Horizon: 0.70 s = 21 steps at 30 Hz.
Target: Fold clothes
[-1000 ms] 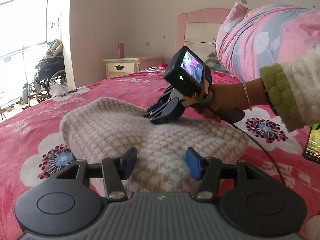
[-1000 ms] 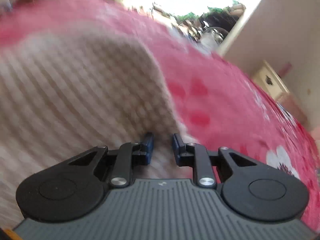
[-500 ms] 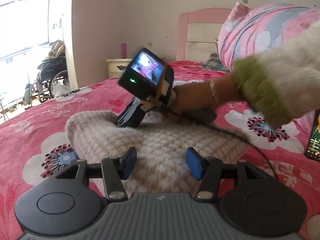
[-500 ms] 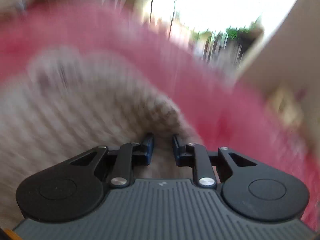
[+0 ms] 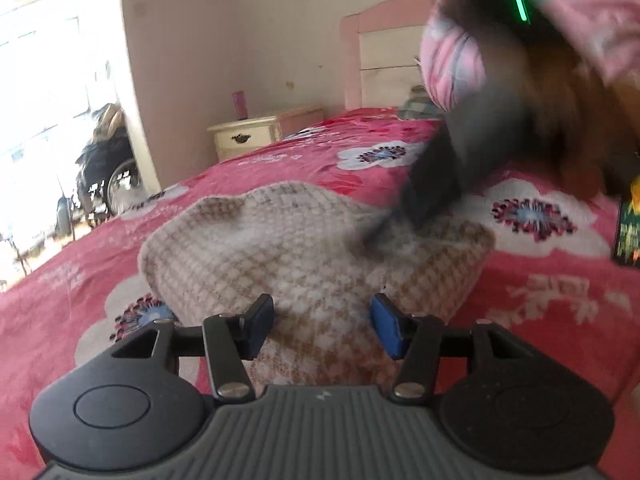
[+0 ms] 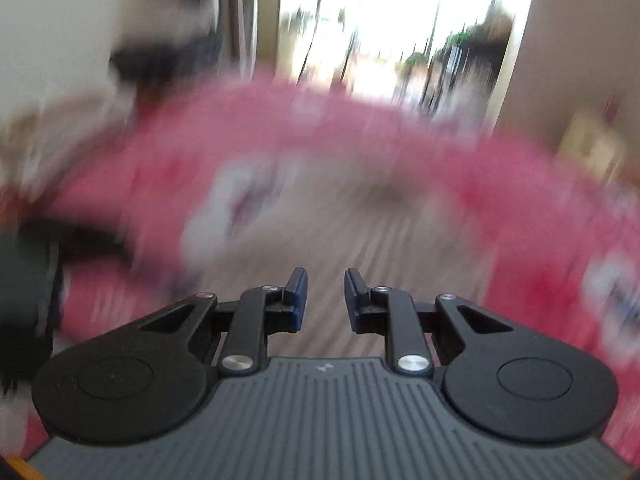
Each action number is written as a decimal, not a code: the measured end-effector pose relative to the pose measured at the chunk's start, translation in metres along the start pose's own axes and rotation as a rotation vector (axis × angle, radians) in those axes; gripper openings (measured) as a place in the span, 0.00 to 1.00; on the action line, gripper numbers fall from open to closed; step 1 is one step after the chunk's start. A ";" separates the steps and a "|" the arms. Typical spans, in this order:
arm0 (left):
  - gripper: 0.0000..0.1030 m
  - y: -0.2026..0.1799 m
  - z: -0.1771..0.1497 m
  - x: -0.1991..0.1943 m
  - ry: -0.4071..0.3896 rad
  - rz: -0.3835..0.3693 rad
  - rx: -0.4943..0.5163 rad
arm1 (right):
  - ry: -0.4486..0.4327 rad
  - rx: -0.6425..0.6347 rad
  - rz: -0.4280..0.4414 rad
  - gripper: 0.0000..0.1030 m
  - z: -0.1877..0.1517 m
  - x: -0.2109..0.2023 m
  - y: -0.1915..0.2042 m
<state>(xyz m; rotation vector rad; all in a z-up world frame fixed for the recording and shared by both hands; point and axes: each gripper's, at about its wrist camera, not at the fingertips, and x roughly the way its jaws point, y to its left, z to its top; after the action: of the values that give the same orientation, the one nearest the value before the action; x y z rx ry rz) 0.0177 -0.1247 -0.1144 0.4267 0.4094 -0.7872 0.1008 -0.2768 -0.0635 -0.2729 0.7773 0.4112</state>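
Red floral bedspread (image 5: pixel 304 168) fills view. Folded beige checked knit garment (image 5: pixel 304 264) lies mid-bed. Left gripper (image 5: pixel 320 326) hovers over its near edge, jaws wide, empty. Right gripper (image 6: pixel 326 294), blurred, jaws narrow, nothing between.

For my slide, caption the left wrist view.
Open left claw hovers over a folded checked garment on a red floral bedspread.

a beige-and-white checked knit garment (image 5: pixel 312 248) lies bunched in a rounded heap. it rests on the red floral bedspread (image 5: pixel 552 296).
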 end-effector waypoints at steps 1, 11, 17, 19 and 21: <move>0.54 -0.006 -0.003 0.003 -0.002 0.013 0.034 | 0.069 -0.010 -0.012 0.17 -0.022 0.017 0.008; 0.55 0.001 0.009 -0.043 0.016 0.063 -0.008 | -0.086 0.094 -0.025 0.18 -0.032 -0.037 0.015; 0.53 0.007 -0.012 -0.057 0.140 0.075 -0.066 | -0.179 0.027 0.068 0.17 -0.014 -0.052 0.043; 0.53 0.002 -0.016 -0.053 0.164 0.071 -0.055 | -0.150 0.027 0.066 0.17 -0.016 -0.037 0.046; 0.53 -0.005 -0.015 -0.045 0.164 0.065 -0.029 | -0.143 0.067 0.060 0.17 -0.017 -0.033 0.042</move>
<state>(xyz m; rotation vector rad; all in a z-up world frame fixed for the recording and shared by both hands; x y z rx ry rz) -0.0176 -0.0940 -0.1053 0.4766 0.5564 -0.6841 0.0497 -0.2547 -0.0546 -0.1558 0.6588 0.4557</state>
